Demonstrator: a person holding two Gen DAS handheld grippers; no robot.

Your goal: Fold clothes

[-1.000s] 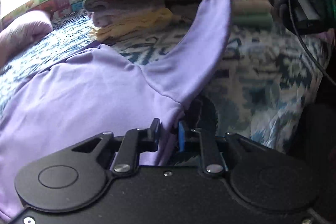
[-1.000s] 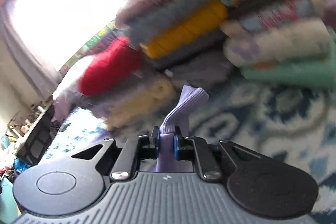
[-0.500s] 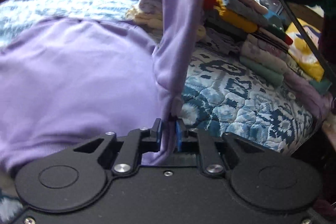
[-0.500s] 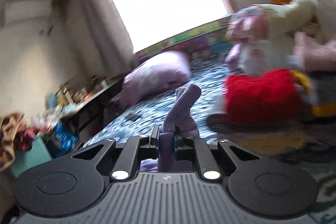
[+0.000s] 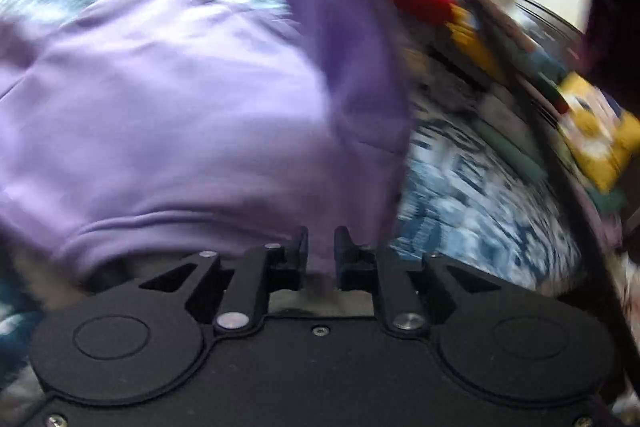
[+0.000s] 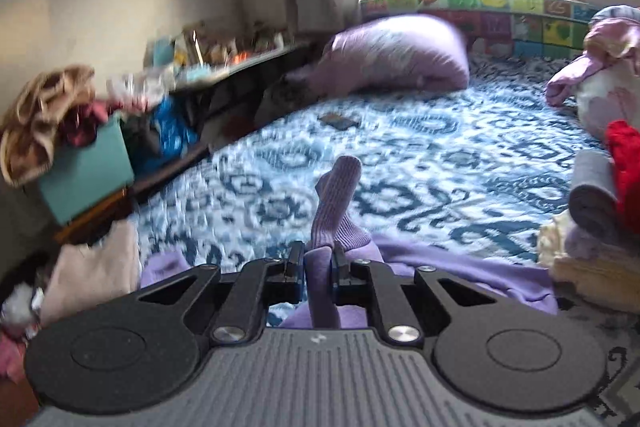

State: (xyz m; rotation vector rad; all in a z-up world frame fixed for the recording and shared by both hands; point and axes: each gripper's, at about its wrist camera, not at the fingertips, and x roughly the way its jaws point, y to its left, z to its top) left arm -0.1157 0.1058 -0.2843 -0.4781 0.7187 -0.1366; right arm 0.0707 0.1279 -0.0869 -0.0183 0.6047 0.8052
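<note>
A lilac sweatshirt (image 5: 168,115) lies spread on the blue patterned bedspread (image 5: 472,195). My left gripper (image 5: 320,247) is shut on the sweatshirt's side near the armpit; its sleeve (image 5: 340,27) rises up out of the left wrist view. My right gripper (image 6: 318,263) is shut on the ribbed sleeve cuff (image 6: 336,203), which sticks up past the fingers, above the bedspread (image 6: 440,155). Part of the sweatshirt body (image 6: 460,267) shows below it.
Stacks of folded clothes (image 5: 460,27) stand at the right on the bed, with a red one (image 6: 624,163) and a grey roll (image 6: 592,199). A lilac pillow (image 6: 396,55) lies at the far end. A teal box (image 6: 86,175) and clutter line the left side.
The right gripper has swung the cuff leftward, from facing the folded stacks toward the pillow and open bed. The sleeve is carried over the sweatshirt body. Both grips have held.
</note>
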